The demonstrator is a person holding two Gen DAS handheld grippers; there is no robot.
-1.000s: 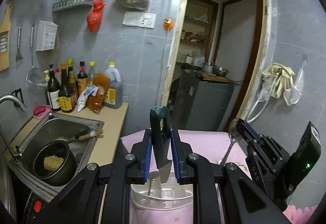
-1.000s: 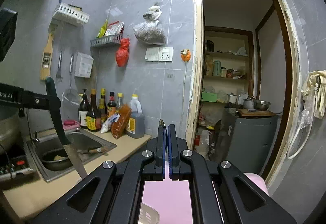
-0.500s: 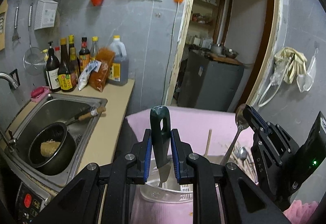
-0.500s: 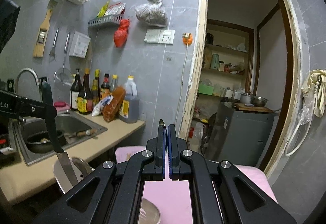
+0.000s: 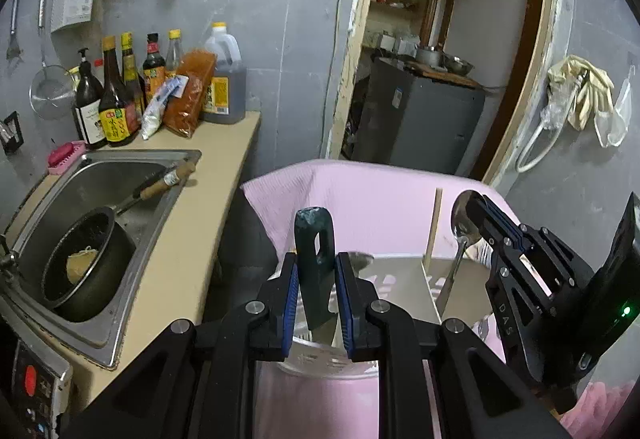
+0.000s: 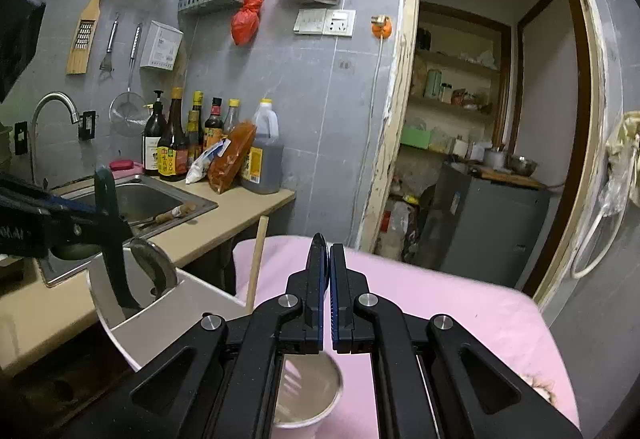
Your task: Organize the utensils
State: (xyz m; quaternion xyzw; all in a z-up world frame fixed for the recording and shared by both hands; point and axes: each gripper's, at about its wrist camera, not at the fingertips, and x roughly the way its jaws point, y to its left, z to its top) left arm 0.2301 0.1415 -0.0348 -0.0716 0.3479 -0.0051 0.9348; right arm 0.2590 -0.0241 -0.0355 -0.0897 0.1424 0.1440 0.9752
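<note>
Both grippers are built of matte black plastic links joined by round silver screws. The left gripper is lined with blue pads on its fingers, as is the right gripper. On the right gripper's body, white "DAS" lettering and a lit green lamp are seen from the left wrist

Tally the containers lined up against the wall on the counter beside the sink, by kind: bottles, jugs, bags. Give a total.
Bottles: 5 (one with a pump top)
Jug: 1
Bags: 2 (one orange, one white)
Total: 8
</note>
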